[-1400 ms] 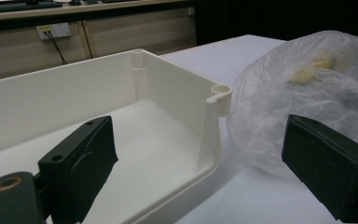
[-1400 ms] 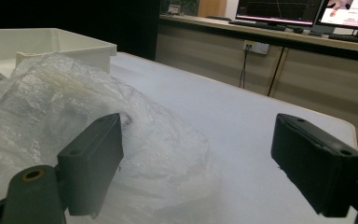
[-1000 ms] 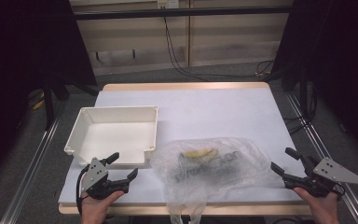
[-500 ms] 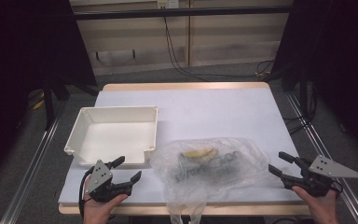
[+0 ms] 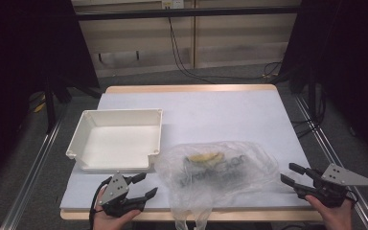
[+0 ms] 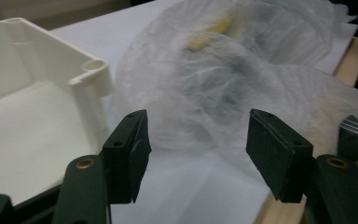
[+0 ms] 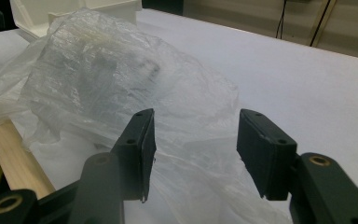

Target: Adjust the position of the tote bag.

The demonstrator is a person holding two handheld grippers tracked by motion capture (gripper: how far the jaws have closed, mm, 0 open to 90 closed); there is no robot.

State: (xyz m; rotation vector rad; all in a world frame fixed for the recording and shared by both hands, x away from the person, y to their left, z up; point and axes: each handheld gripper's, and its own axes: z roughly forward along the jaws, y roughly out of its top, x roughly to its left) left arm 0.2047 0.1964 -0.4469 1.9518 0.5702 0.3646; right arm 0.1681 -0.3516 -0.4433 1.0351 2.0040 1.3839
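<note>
A clear plastic bag [image 5: 218,175] lies crumpled on the near half of the white table [image 5: 211,112], its lower folds hanging over the wooden front edge. Through the film a yellow item [image 5: 205,157] and some dark items [image 5: 211,175] show, too blurred to name; dark lettering runs across the bag's face.

The left gripper [image 5: 143,186] sits just beside the bag's left edge, held in the person's left hand [image 5: 112,219] at the table's front. In the left gripper view its 2 black jaws stand apart, having just been closing, with the bag's near side ahead of them and bare table between the pads; nothing is clamped.

The right gripper [image 5: 288,175] points at the bag's right edge from the right hand [image 5: 333,211] at the table's right front corner. In the right gripper view its 2 jaws are also apart and have just been closing; thin film of the bag lies between them, but the pads do not press on it.

Behind the left gripper, a white plastic tray [image 5: 84,132] stands on the table's left side, just beside the bag's upper left edge.
</note>
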